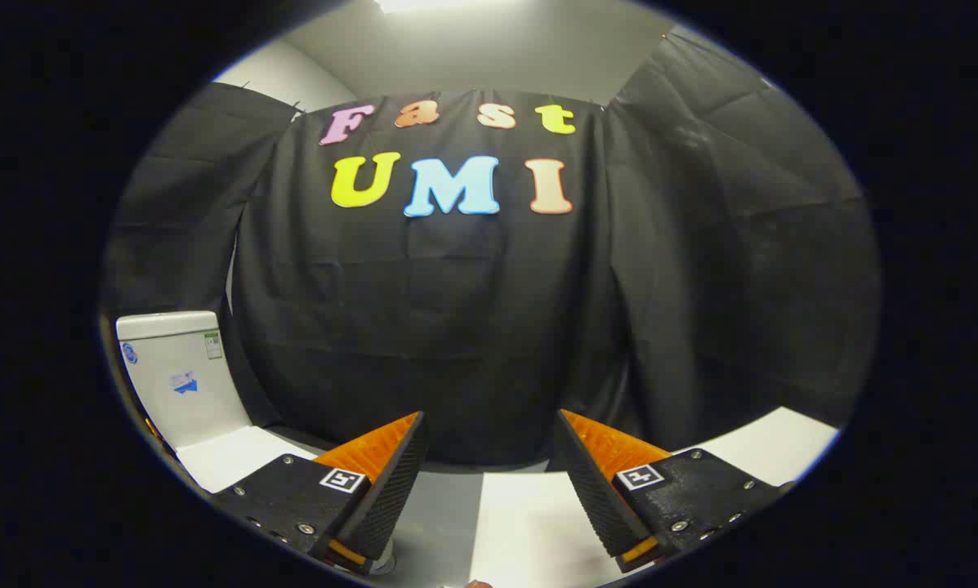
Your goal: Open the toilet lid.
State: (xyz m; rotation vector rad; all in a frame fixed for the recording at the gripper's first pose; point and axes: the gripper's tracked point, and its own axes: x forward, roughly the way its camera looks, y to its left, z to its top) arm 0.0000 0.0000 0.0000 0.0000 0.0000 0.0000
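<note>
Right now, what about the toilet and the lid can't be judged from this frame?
- Lid: gripper view, partly behind one finger of the open hand-held gripper; its front edge is hidden.
- Bowl: hidden below that finger.
- Tank: cut off at its far side.
- Tank stickers: too small to read.

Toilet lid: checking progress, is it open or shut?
Shut, it seems: the toilet lid lies flat below the tank. The hand-held gripper is open, empty.

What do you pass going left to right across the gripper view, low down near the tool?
Toilet tank → toilet lid, down → left finger → open gap of the tool, holding nothing → right finger → white surface.
</note>
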